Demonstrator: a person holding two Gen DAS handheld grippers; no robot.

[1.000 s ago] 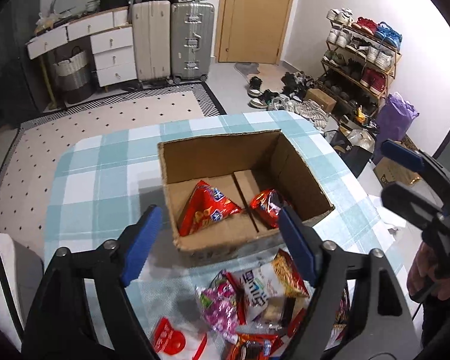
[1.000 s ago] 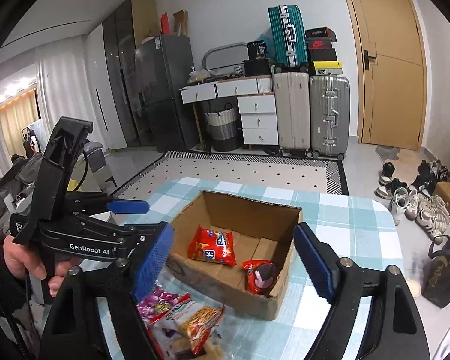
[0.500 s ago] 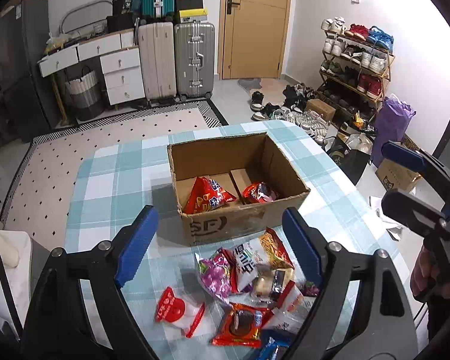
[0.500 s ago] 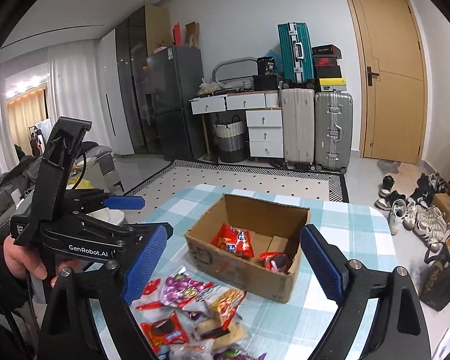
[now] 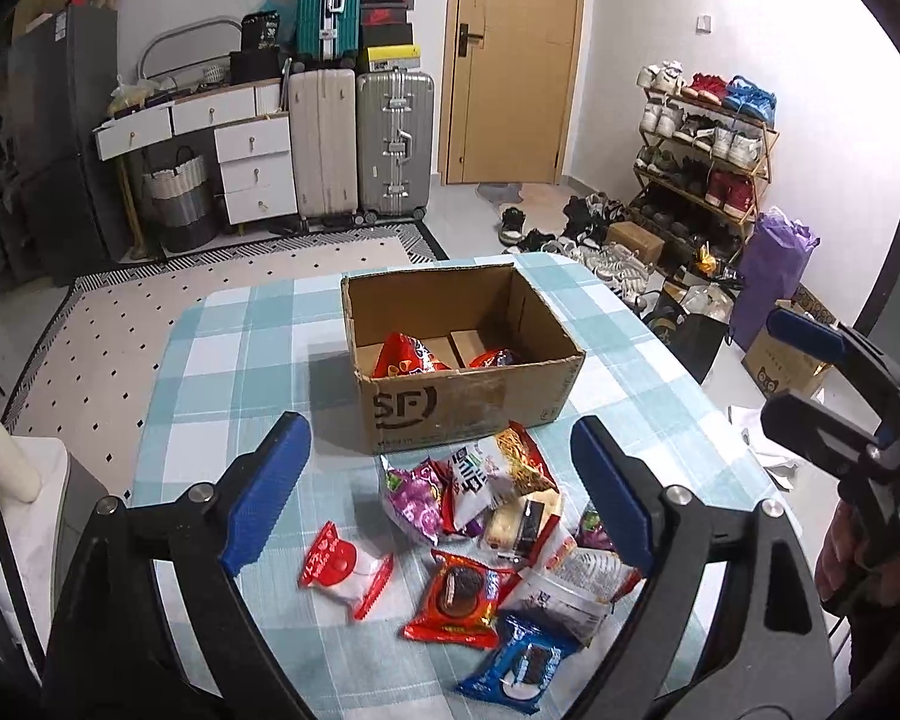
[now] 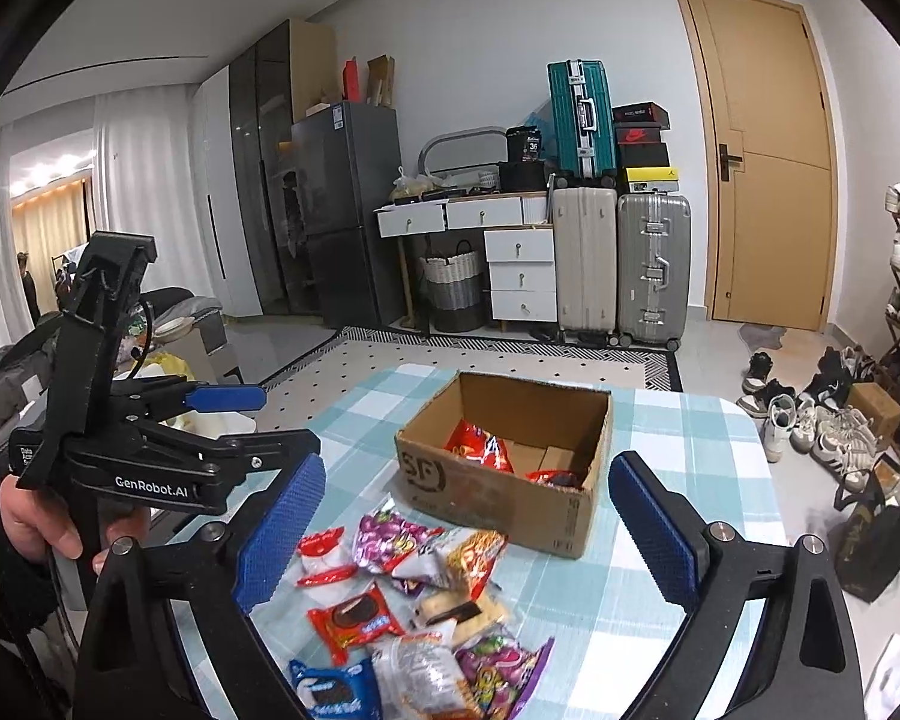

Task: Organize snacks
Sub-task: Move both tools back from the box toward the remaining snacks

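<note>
Snacks (image 5: 498,516) piled at the table's (image 5: 240,360) near edge, just beside the box (image 5: 468,402); left gripper (image 5: 441,492) and right gripper (image 6: 468,534) both empty, jaws opening, probably for the next grab.

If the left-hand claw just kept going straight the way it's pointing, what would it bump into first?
Probably the snack pile on the table, about at the purple packet, short of the cardboard box. The left gripper holds nothing, jaws opening. Depth is uncertain.
</note>
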